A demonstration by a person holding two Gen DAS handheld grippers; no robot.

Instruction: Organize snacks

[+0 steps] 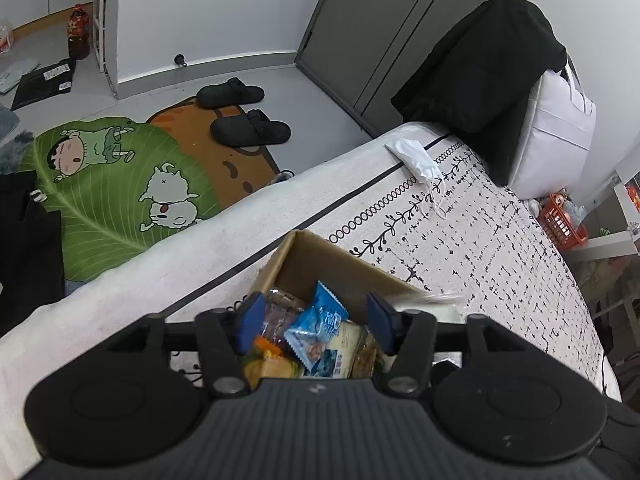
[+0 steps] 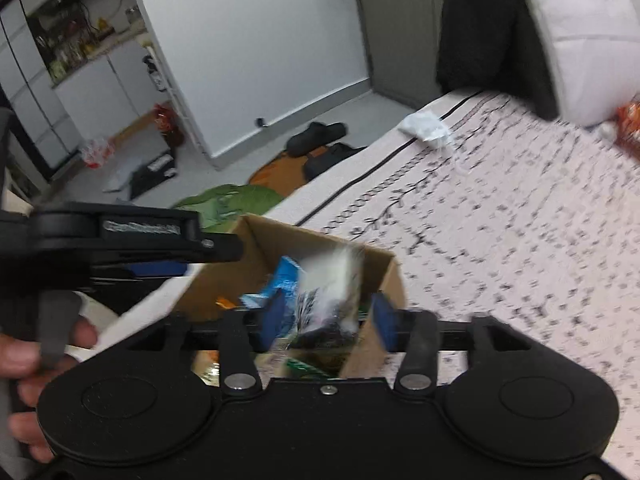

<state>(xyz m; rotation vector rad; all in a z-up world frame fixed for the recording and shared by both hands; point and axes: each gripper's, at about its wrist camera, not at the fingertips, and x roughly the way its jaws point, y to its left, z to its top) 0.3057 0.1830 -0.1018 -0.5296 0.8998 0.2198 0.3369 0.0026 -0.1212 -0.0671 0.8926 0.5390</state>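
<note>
A brown cardboard box [image 1: 320, 260] sits on the patterned bed cover and holds several snack packets, among them a blue packet [image 1: 320, 320]. My left gripper [image 1: 316, 320] hangs open and empty just above the box's contents. In the right wrist view the same box [image 2: 280, 240] lies below my right gripper [image 2: 326, 316], whose jaws stand open. A blurred white and dark packet [image 2: 332, 292] sits between them, over the box; contact with the pads cannot be told. The left gripper's body [image 2: 120, 240] shows at the left.
A white face mask [image 1: 416, 156] lies on the bed [image 1: 500, 248] past the box. A black garment [image 1: 480, 80] and a white bag [image 1: 560, 128] sit at the bed's far end. Black slippers [image 1: 248, 128] and a cartoon rug [image 1: 120, 184] are on the floor to the left.
</note>
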